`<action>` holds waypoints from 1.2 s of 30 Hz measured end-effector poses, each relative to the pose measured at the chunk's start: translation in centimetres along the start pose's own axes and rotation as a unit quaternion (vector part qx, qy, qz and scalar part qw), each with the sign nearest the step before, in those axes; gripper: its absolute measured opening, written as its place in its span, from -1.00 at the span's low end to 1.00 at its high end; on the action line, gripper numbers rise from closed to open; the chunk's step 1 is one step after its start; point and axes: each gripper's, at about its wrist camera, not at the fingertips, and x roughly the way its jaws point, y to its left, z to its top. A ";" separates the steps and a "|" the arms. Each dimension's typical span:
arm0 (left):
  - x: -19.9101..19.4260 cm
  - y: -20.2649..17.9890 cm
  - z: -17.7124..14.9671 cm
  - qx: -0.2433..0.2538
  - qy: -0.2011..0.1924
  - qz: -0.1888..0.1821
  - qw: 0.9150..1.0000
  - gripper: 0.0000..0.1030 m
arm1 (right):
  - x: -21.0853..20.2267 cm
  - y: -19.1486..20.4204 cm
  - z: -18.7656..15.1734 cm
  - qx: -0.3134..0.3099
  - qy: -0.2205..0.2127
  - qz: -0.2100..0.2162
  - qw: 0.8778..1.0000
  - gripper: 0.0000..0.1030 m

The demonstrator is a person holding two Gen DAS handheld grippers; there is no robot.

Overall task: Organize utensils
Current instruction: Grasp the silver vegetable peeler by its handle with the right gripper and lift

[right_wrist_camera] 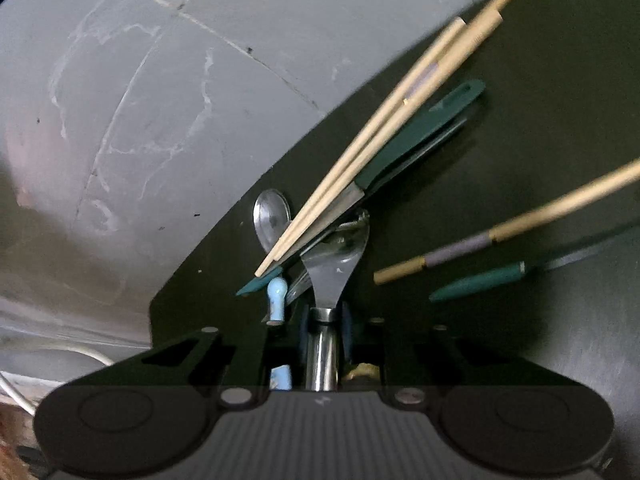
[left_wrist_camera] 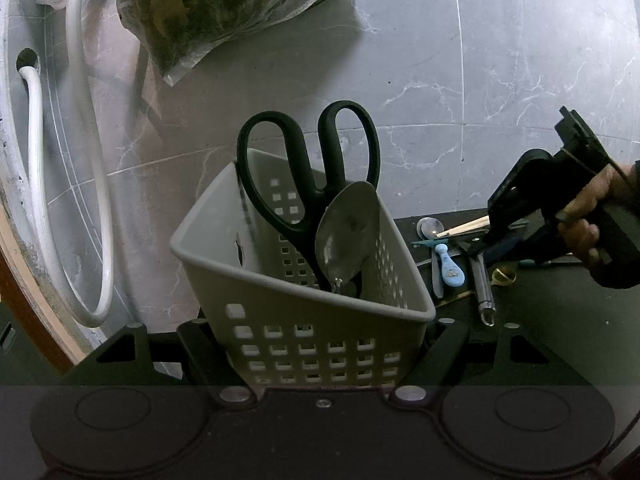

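Mostly perforated plastic basket (left_wrist_camera: 304,320), shiny steel peeler (right_wrist_camera: 324,344)

A dark mat (right_wrist_camera: 480,340) carries loose chopsticks (right_wrist_camera: 384,140), spoons (right_wrist_camera: 272,216) and knives (right_wrist_camera: 476,280).

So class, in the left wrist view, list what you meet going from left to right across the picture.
white hose → plastic bag → black scissors → large metal spoon → small blue spoon → right gripper
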 end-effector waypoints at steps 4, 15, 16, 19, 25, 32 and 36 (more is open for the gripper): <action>0.0 0.0 0.0 0.000 0.000 0.000 1.000 0.51 | -0.6 -0.8 -0.3 0.026 0.012 0.022 0.999 -0.65; 0.1 0.1 0.0 0.001 -0.002 -0.001 1.000 0.51 | -3.1 -2.4 -2.2 0.053 0.037 0.069 0.996 -1.00; 0.1 0.1 0.0 0.001 -0.003 -0.002 1.000 0.51 | -3.3 -2.5 -2.3 0.049 0.038 0.067 0.996 -1.00; 0.1 0.1 0.0 0.002 -0.003 -0.003 1.000 0.51 | -3.2 -2.5 -2.6 0.041 0.040 0.055 0.997 -0.98; 0.1 0.1 -0.1 0.002 -0.005 -0.003 1.000 0.51 | -2.5 -1.5 -3.1 0.007 0.027 0.027 0.999 -0.65; 0.1 0.0 -0.1 0.002 -0.006 -0.003 1.000 0.51 | -1.8 -1.4 -3.0 0.010 0.057 0.030 0.998 -0.22; 0.1 0.0 -0.1 0.002 -0.006 -0.003 1.000 0.51 | -1.1 -0.1 -3.8 -0.019 0.058 0.009 0.998 -0.22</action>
